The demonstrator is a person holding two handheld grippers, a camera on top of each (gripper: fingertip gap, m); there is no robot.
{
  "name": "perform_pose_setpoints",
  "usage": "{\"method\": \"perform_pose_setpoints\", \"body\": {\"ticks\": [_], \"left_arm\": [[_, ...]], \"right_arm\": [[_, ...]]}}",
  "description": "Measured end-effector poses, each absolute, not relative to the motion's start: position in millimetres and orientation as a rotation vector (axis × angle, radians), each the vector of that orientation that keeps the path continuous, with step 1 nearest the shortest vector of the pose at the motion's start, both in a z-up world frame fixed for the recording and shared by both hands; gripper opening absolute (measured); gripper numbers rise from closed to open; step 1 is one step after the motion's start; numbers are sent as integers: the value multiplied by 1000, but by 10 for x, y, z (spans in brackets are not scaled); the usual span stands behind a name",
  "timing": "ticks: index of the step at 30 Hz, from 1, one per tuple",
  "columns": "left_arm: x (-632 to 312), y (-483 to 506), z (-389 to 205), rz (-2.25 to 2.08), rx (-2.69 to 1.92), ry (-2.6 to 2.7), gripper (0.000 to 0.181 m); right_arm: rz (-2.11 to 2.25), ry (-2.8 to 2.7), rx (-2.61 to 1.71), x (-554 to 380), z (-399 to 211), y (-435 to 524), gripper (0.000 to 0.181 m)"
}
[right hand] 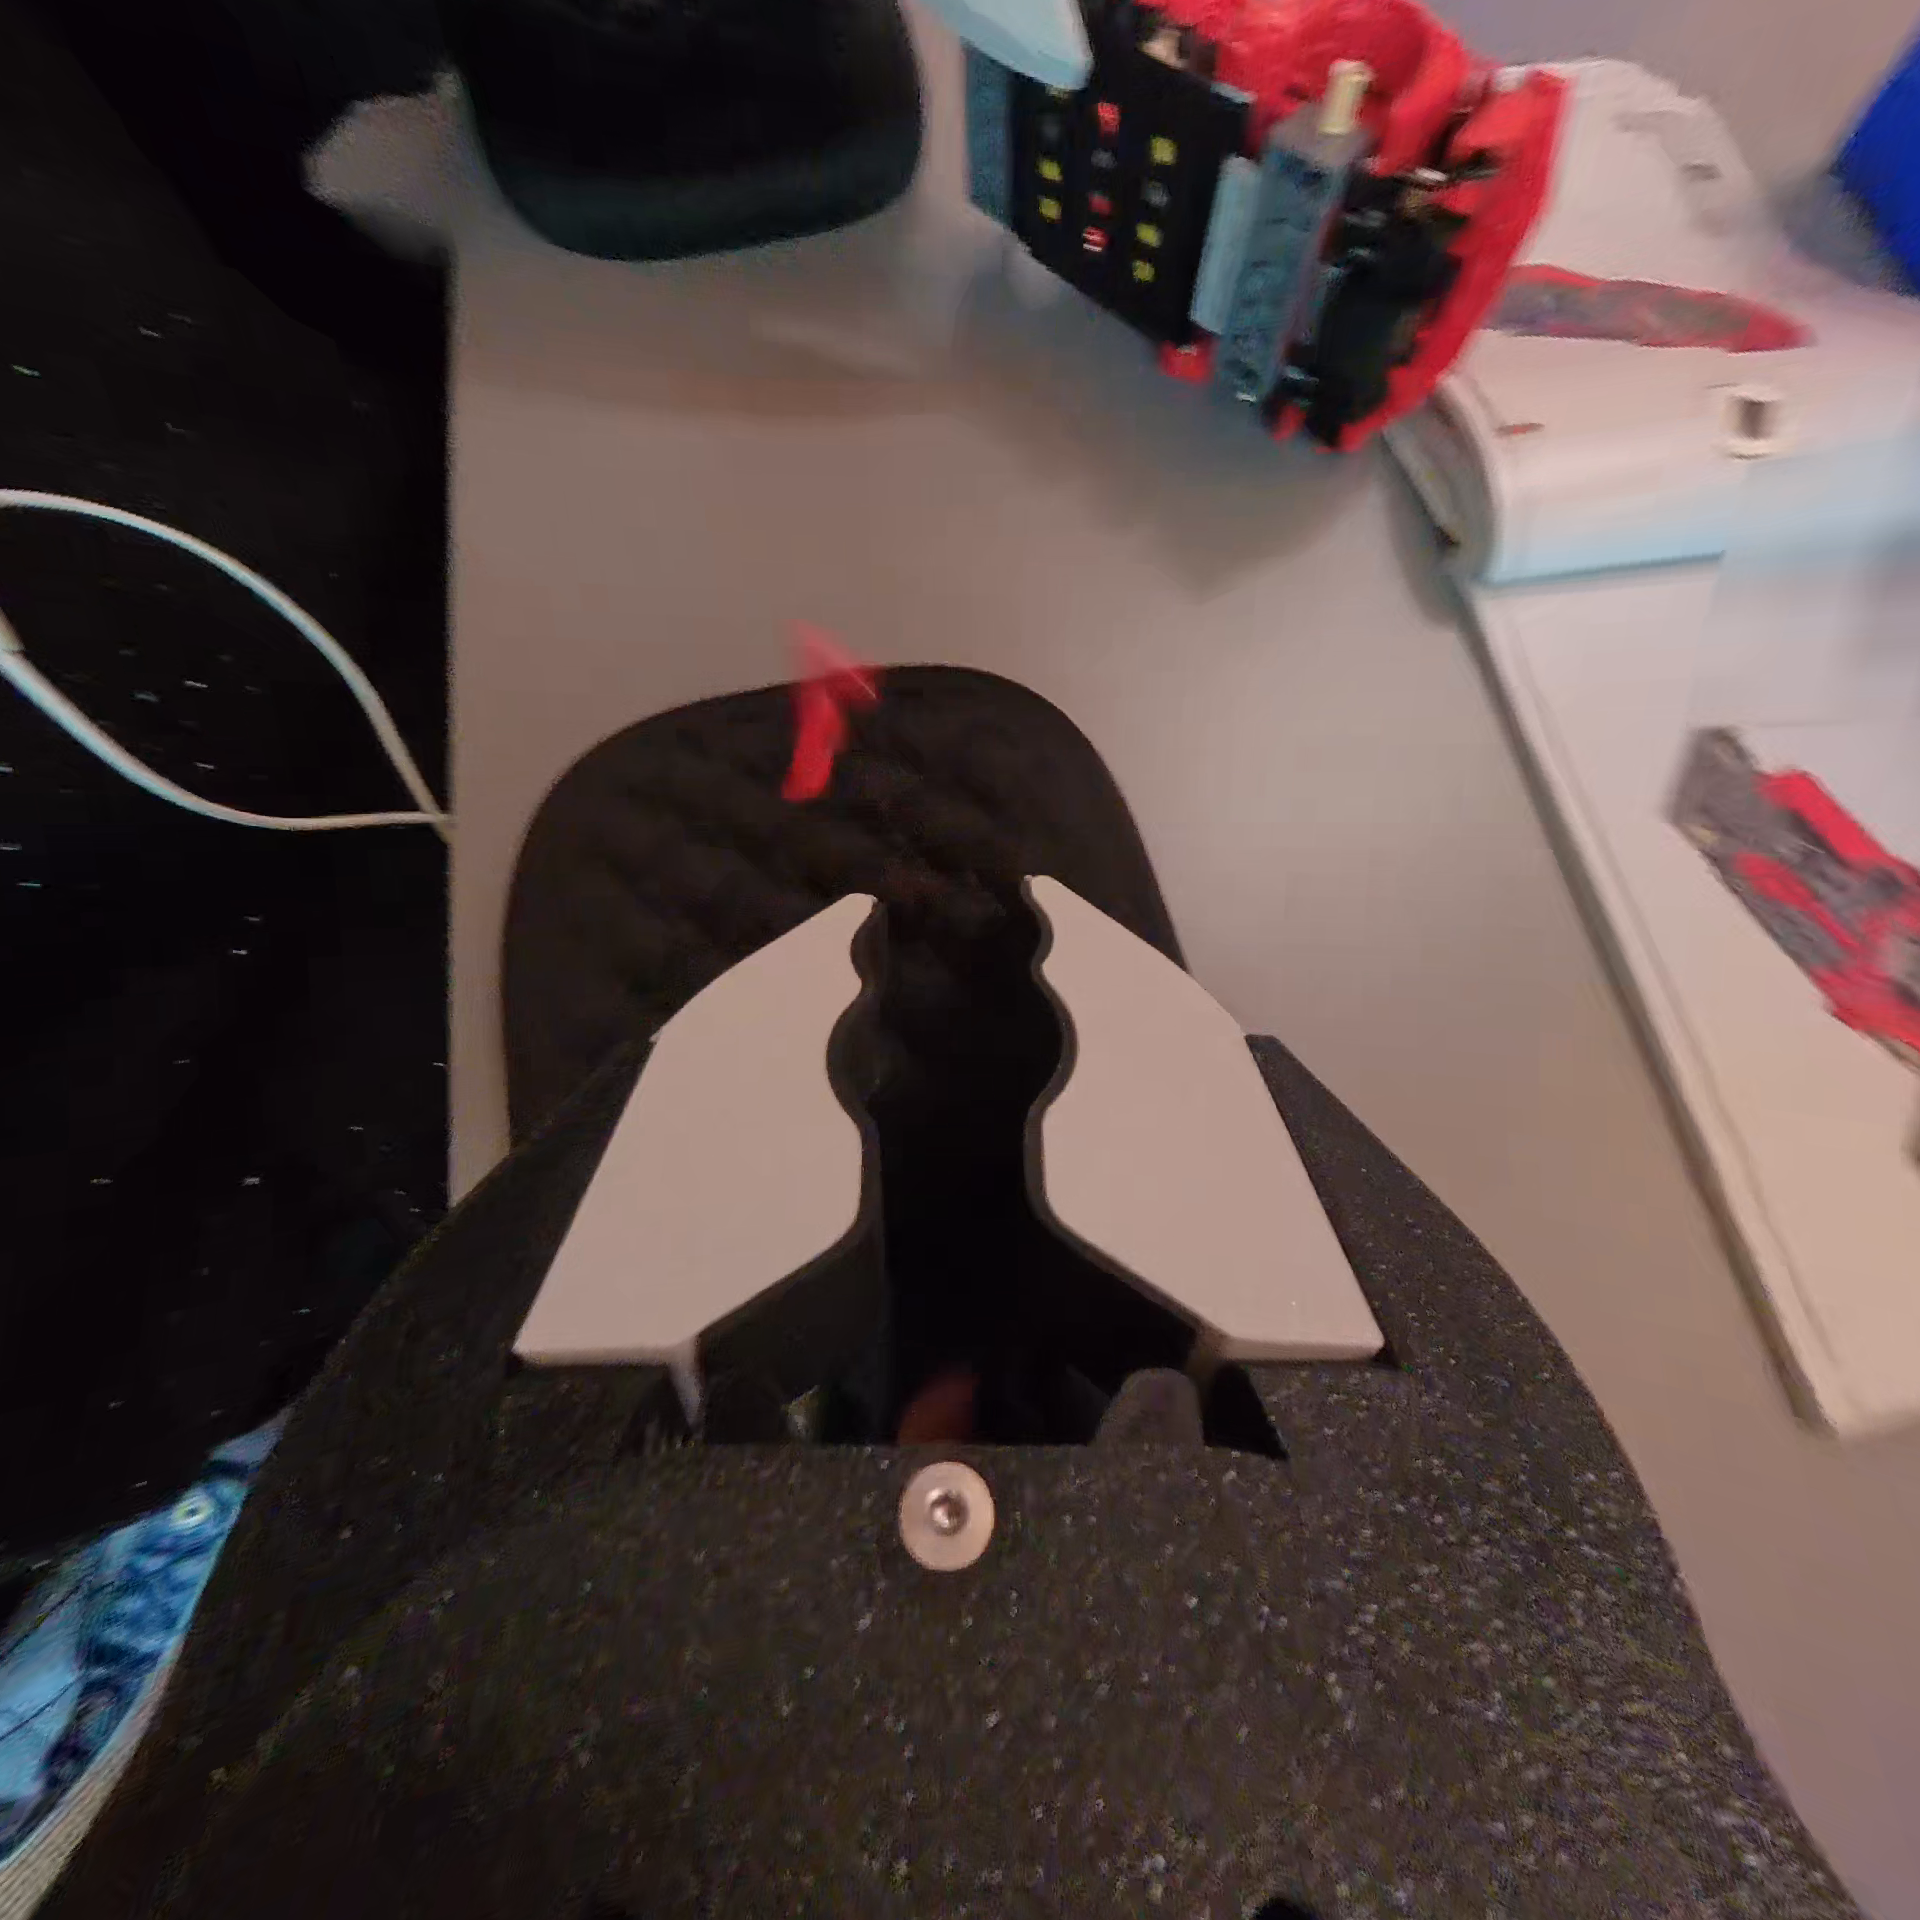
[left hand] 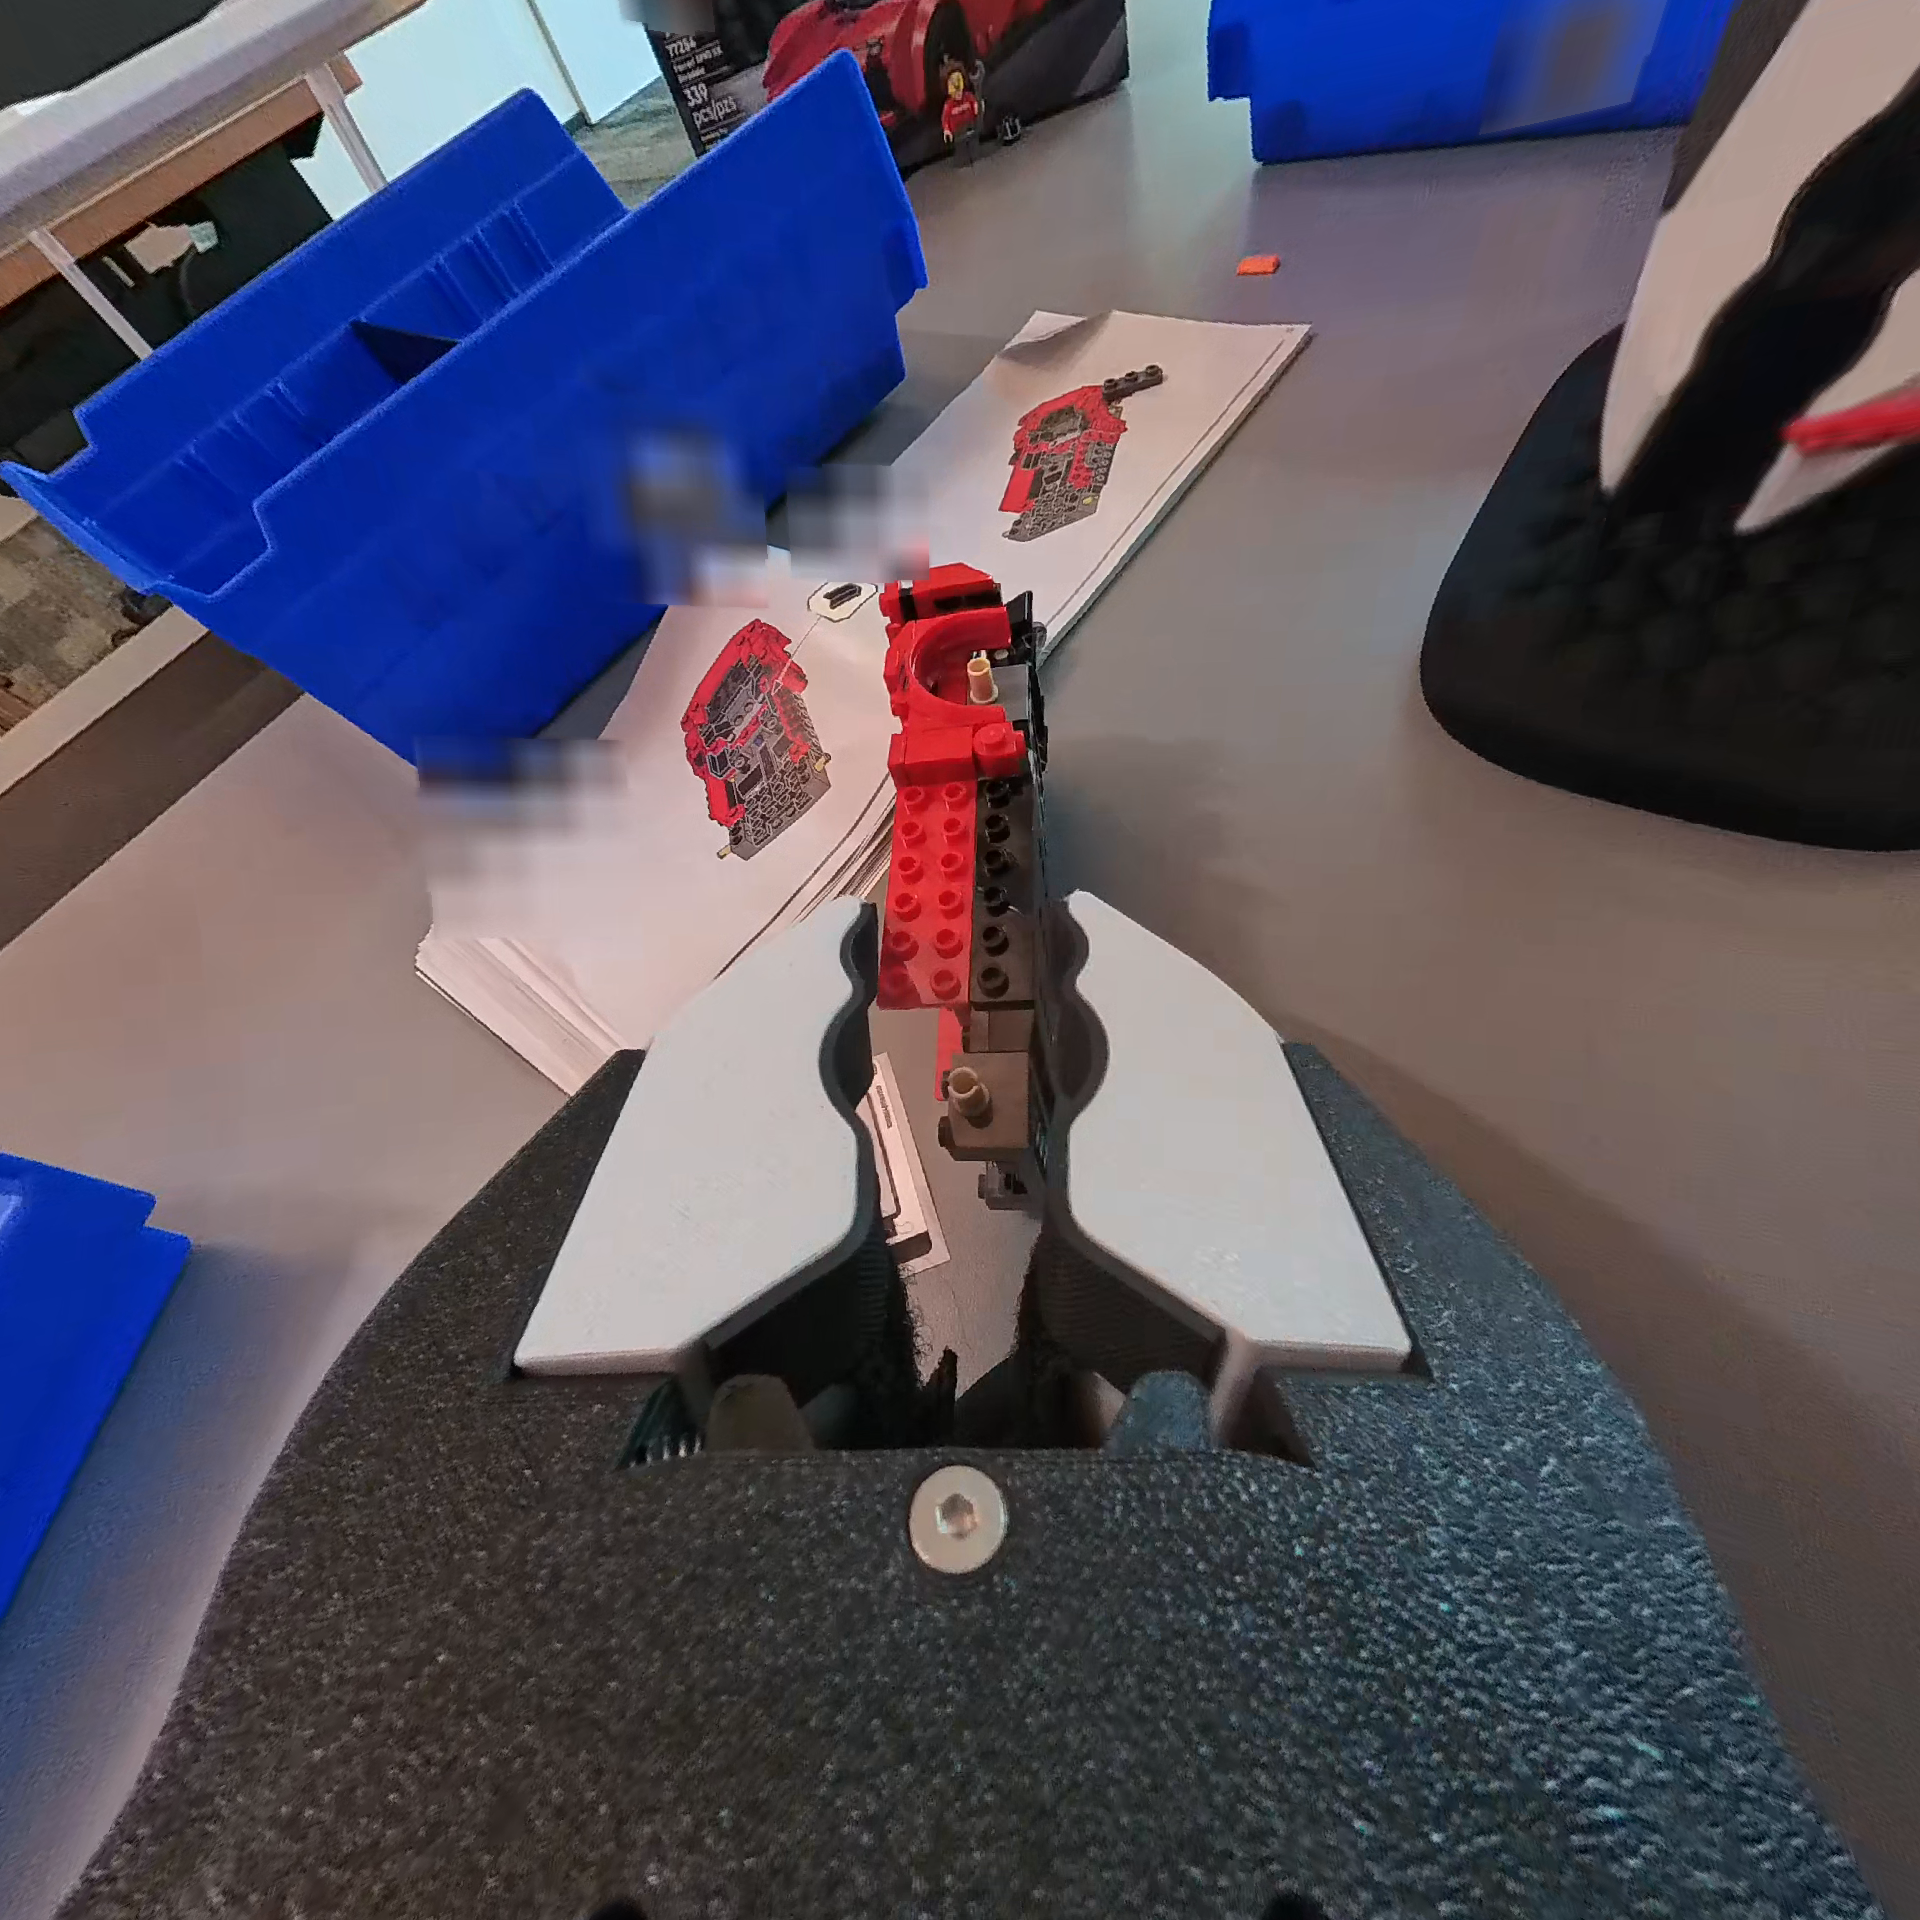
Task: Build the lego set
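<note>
Clamped between the grey fingers of the left gripper (left hand: 961,997) is the half-built car (left hand: 961,831), red and black, held on edge and lifted off the grey table (left hand: 1299,987), its studded side facing eleven o'clock. Beyond it at twelve o'clock the open instruction booklet (left hand: 831,675) lies flat, with a blue bin (left hand: 499,436) at ten o'clock and the set's box (left hand: 883,73) far back. At two o'clock the right gripper (left hand: 1766,436) stands over a black mat (left hand: 1662,665), and a thin red piece (left hand: 1860,426) shows at its fingers; whether they pinch it I cannot tell. The right wrist view is blurred: the red sliver (right hand: 826,727) sits past the fingertips at twelve o'clock over the mat, the car up at one o'clock. My judgement is that the step is fitting this red piece onto the car. To do it well, keep the left hold steady, turn the studs toward the incoming piece, align it squarely, then press straight down.
</note>
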State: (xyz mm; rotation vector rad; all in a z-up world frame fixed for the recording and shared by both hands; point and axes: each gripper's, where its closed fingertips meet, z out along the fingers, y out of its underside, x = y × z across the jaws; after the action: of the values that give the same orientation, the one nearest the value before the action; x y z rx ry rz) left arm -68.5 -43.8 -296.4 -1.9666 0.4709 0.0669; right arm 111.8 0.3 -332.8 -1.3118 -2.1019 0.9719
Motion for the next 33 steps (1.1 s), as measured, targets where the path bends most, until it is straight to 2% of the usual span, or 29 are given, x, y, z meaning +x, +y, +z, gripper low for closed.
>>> {"method": "perform_pose_setpoints", "body": {"ticks": [2,4,8,11,19,26,28,33], "left_arm": [[-685,-439,-2961,74,-1963,472,31],[-687,-438,-2957,78,-1961,470,31],[-694,-435,-2958,79,-1963,465,32],[-693,-432,-2966,77,-1966,467,32],[-678,-434,-2982,68,-1970,480,32],[-678,-433,-2978,61,-1964,479,32],[-682,-435,-2971,59,-1960,474,33],[-693,-438,-2946,48,-1944,459,33]], "right_arm": [[879,-2060,-1362,1216,-3343,149,31],[863,-2046,-1416,1320,-3346,212,33],[823,-2006,-1384,1400,-3214,230,27],[970,-2044,-1305,1312,-3039,-203,26],[925,-2294,-1167,654,-3301,-1102,19],[789,-2438,-1186,416,-3537,-1187,14],[796,-2473,-1213,407,-3545,-1216,8],[791,-2367,-1372,468,-3455,-1018,7]]}}
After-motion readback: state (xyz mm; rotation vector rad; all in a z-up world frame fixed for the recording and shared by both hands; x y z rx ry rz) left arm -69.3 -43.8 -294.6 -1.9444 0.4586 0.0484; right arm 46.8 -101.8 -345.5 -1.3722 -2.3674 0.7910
